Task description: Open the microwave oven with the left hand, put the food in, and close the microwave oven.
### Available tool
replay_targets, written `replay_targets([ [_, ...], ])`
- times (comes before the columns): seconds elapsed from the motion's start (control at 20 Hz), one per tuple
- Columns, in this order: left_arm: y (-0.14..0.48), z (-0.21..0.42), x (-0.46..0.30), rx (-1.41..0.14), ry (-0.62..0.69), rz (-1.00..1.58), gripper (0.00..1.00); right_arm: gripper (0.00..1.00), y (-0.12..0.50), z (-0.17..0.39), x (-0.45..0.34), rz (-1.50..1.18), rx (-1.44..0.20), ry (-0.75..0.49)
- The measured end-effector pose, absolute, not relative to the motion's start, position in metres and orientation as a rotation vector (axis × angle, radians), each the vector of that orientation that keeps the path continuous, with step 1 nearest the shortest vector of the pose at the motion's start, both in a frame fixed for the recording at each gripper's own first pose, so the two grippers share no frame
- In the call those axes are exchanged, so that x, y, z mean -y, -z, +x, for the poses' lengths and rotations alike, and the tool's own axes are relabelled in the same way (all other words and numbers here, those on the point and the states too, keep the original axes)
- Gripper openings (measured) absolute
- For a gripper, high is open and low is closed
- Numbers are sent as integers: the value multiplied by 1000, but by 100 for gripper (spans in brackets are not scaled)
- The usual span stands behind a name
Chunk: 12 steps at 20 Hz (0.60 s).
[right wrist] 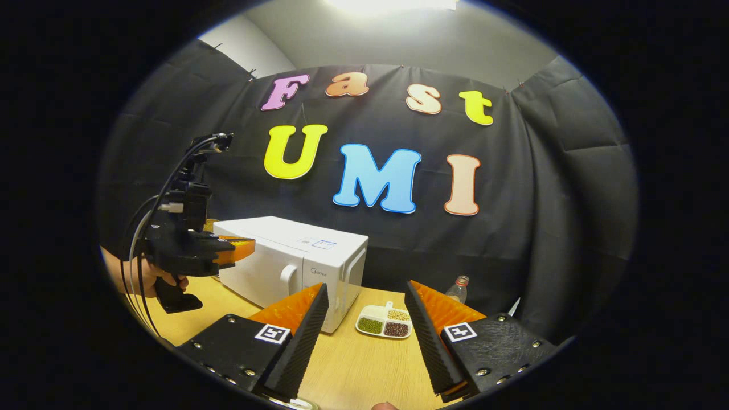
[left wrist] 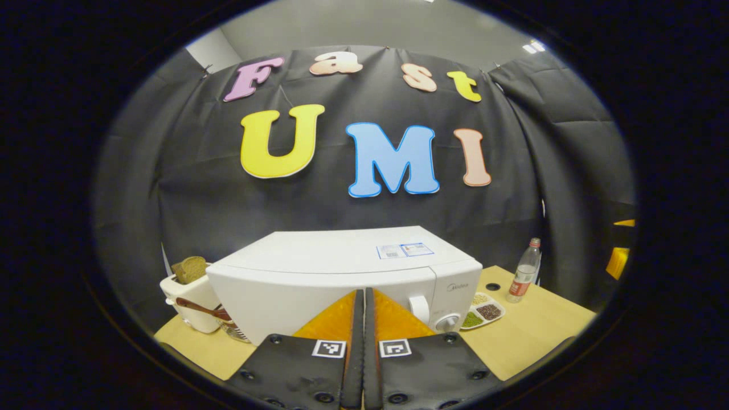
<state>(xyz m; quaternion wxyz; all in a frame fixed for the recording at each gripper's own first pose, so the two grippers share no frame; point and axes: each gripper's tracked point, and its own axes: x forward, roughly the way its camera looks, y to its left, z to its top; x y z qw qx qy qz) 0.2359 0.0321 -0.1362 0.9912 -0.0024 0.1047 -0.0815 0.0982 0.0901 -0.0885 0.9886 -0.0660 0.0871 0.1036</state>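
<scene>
The white microwave oven (left wrist: 342,267) stands on the wooden table with its door closed; its handle (left wrist: 420,307) and knob (left wrist: 447,323) are at the right of the front. My left gripper (left wrist: 363,293) is shut and empty, pointing at the door from just in front. In the right gripper view, the left gripper (right wrist: 250,245) is held by a hand (right wrist: 142,279) left of the microwave oven (right wrist: 290,262). A small white divided dish of grains (right wrist: 384,322) lies right of the oven. My right gripper (right wrist: 366,286) is open and empty, short of the dish (left wrist: 483,313).
A plastic bottle (left wrist: 525,279) stands at the back right of the table (left wrist: 529,336), behind the dish. A white toaster (left wrist: 191,296) with a bread slice is left of the oven. The bottle (right wrist: 458,287) is beside my right fingers.
</scene>
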Motion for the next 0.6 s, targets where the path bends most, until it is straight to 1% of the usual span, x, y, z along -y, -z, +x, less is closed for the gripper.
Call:
replay_targets([
  [0.15, 121, 216, -48, -192, 152, -8, 4, 83, 82, 90, -97, -128, -163, -205],
  [0.2, 116, 209, -53, -188, 150, -10, 5, 83, 80, 87, -101, -121, -161, -205],
  [0.25, 112, 201, -55, -183, 151, -15, 7, 83, 79, 84, -103, -121, -159, -203],
  [0.35, 101, 185, -64, -167, 147, -14, 7, 83, 77, 77, -107, -125, -156, -201],
  [0.4, 96, 177, -69, -160, 146, -10, 5, 83, 76, 74, -110, -124, -156, -203],
  [0.45, 90, 169, -73, -152, 142, -7, 7, 83, 76, 70, -112, -123, -155, -204],
  [0.5, 86, 161, -78, -146, 140, -6, 5, 83, 74, 68, -114, -124, -154, -205],
  [0.6, 81, 145, -87, -142, 130, -7, 4, 83, 72, 62, -118, -124, -153, -207],
])
